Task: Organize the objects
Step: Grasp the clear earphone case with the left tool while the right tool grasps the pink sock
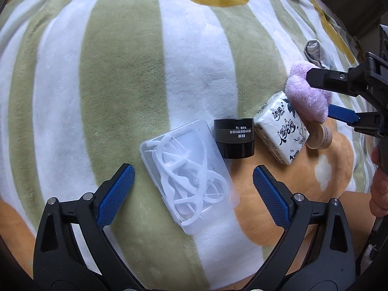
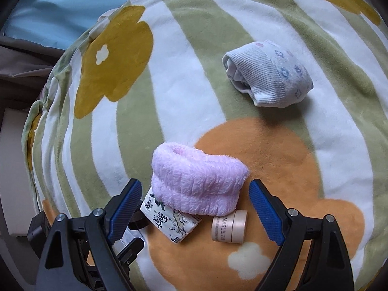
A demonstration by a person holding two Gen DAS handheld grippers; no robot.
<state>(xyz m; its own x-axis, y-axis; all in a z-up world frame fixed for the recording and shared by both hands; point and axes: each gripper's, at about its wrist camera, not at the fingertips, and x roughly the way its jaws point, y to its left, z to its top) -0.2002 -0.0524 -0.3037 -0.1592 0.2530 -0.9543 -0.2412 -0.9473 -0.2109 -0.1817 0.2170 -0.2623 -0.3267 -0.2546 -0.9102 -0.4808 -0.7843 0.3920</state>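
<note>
The clear box of floss picks [image 1: 189, 181] is framed between the wide-open, empty jaws of the left gripper [image 1: 192, 189], its long axis slanted across the gap. The pink fleece band [image 2: 197, 181] is likewise straddled, untouched, by the open right gripper [image 2: 195, 208], partly overlying the tissue pack [image 2: 169, 223] on the bed's blanket [image 2: 169, 77].

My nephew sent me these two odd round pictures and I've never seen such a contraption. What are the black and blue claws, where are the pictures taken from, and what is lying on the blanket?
No robot here: a person holds a two-finger tool in each hand, and a wide-angle camera on each looks along its fingers. One picture comes from the left tool, the other from the right tool. Both are open and hold nothing. On the striped blanket lie a clear box of floss picks, a black jar, a tissue pack, a pink fluffy cloth, a small beige jar and a rolled sock.
</note>
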